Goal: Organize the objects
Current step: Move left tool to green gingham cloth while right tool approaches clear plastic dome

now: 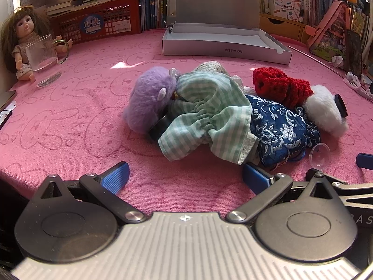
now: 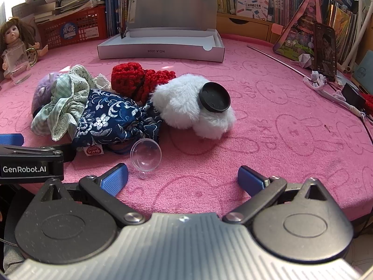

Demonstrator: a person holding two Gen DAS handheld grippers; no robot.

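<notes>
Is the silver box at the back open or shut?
Open: the silver box has its lid standing upright behind the tray, whose visible interior looks empty.

"NO.A-2224" on box [image 2: 160, 51]; "GenRobot.AI" on left hand-held gripper [image 2: 31, 169].

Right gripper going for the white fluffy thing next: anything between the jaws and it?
Nothing visible blocks it. The right gripper is open over bare pink cloth, and the white fluffy piece lies straight ahead. The clear suction cup sits left of that line, near the left finger.
</notes>
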